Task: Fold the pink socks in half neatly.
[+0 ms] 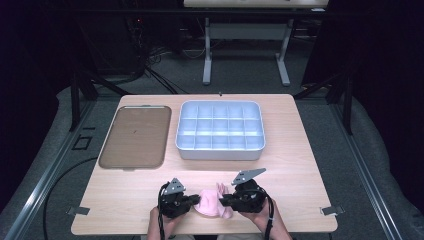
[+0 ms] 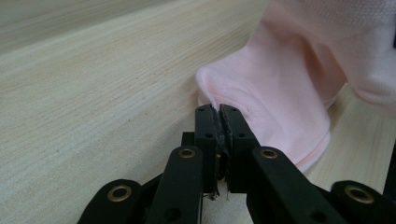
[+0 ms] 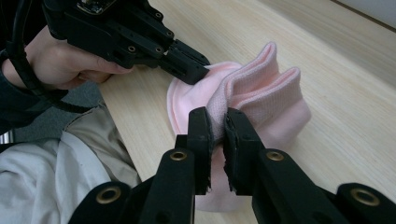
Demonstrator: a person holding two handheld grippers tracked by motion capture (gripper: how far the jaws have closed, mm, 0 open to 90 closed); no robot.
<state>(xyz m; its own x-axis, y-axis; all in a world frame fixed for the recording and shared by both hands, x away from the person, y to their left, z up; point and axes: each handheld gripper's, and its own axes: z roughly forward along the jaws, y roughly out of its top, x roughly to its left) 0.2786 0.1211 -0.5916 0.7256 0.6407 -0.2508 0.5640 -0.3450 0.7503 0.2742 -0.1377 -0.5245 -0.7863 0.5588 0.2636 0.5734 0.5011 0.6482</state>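
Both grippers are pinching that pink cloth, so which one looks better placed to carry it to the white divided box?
Probably the right gripper: it clamps a thick fold of the pink cloth and sits nearer the white divided box. The left gripper pinches just an edge.

No readable text, label, brand or number anywhere. Nothing legible on the pale wooden table [image 1: 300, 165]. None on the soft pink cloth [image 3: 261, 102] either.

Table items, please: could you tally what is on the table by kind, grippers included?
Pink cloth: 1
Brown tray: 1
White divided box: 1
Grippers: 2, the left gripper and the right gripper, each pinching the cloth
Total: 5
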